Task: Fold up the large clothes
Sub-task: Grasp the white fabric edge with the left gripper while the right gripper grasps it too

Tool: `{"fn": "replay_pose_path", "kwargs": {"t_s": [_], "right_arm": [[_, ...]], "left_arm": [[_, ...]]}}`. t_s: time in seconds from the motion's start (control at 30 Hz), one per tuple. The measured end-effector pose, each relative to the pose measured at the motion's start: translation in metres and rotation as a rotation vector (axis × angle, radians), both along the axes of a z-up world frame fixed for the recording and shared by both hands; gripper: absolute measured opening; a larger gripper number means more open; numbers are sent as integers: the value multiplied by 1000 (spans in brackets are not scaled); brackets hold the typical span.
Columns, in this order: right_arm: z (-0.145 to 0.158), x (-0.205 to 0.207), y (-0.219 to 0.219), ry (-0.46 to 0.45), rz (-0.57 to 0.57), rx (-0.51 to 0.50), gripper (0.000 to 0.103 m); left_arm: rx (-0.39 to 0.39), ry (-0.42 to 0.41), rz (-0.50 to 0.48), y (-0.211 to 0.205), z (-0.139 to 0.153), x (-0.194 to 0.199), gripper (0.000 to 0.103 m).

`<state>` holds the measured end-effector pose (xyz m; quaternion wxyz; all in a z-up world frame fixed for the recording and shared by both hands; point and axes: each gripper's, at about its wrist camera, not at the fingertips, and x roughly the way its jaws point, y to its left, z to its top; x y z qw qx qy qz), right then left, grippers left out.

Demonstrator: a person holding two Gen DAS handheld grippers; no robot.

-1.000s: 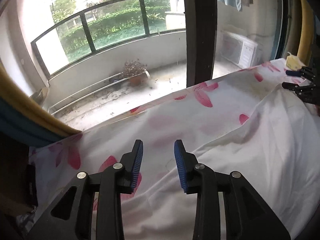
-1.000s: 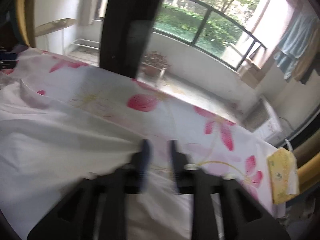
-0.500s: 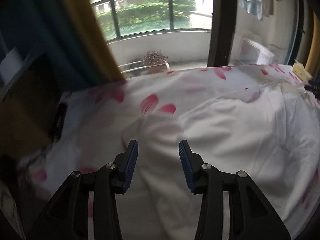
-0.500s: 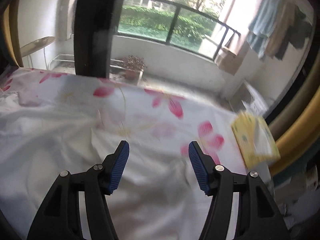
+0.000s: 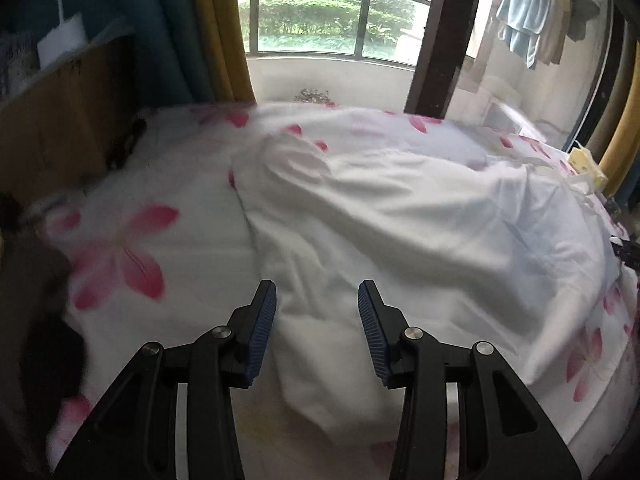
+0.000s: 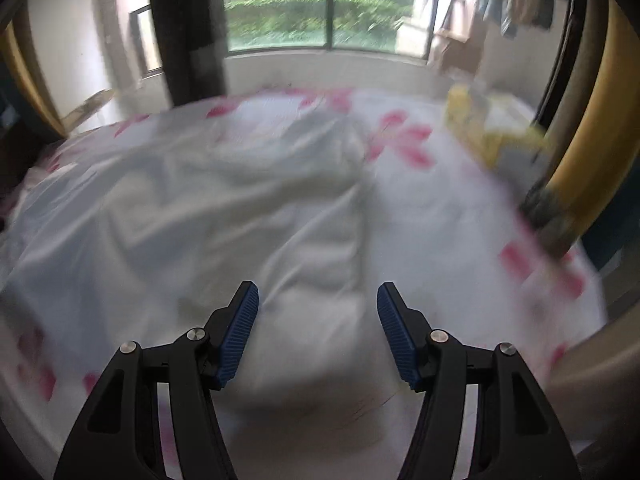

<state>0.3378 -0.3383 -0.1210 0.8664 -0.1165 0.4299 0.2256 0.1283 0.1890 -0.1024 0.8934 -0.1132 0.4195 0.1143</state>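
A large white garment (image 5: 400, 216) lies rumpled across a bed covered by a white sheet with pink flowers (image 5: 120, 248). My left gripper (image 5: 316, 312) hovers open over the garment's near left part. Cloth lies below its blue pads (image 5: 262, 322), but nothing is pinched between them. In the blurred right wrist view, the same garment (image 6: 240, 208) runs in folds toward the window. My right gripper (image 6: 318, 316) stands wide open above a bunched fold, holding nothing.
A yellow tissue pack (image 5: 586, 162) (image 6: 480, 132) sits at the bed's far right corner. A brown cardboard box (image 5: 60, 120) flanks the bed on the left. Yellow curtains (image 5: 224, 28) frame the balcony window behind. Laundry (image 5: 524, 20) hangs outside.
Both grippers have pulled back from the bed's far edge and rolled, so more of the bed shows. Both pairs of jaws stand wider than a second ago, the right markedly so.
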Motion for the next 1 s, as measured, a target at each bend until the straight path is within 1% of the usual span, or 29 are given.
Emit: {"fn": "replay_pose_path", "kwargs": {"t_s": [0.03,0.07,0.1,0.13,0.2,0.27,0.33,0.37,0.4,0.43,0.53,0.8,0.93,1.0], "right_arm": [[0,-2,1,8,-1,-4,60],[2,-4,2,13,8,9,44],[2,-8,3,5,23,13,30],[1,-11,5,-6,25,1,27],[1,-15,3,-8,19,14,13],[2,-19,0,-16,15,11,12],[2,-23,-6,-16,2,37,11],[4,-25,-8,-24,-4,48,10],[5,-26,-10,-29,-8,58,10],[6,-27,-12,-27,-12,67,10],[8,-32,-19,-23,-21,82,10],[14,-49,-29,-39,-33,89,10],[15,-60,-34,-36,-40,88,10],[13,-65,-36,-33,-43,83,10]], "left_arm": [[-8,16,8,-1,-5,-1,45],[7,-2,11,-3,-3,-4,45],[6,-10,7,-4,-2,-6,45],[-3,-8,4,-3,-4,-8,45],[4,-12,7,-3,-6,-8,45],[2,-12,7,-3,-6,-8,45],[18,-3,2,-5,-7,-6,43],[39,4,-1,-6,-6,-5,26],[49,10,-8,-8,-6,-4,13],[39,8,-13,-7,-6,-4,6],[28,-11,-11,-7,-4,-11,3],[58,-61,-9,-17,18,-42,2],[41,-84,3,-18,26,-62,2],[35,-83,2,-21,26,-70,2]]}}
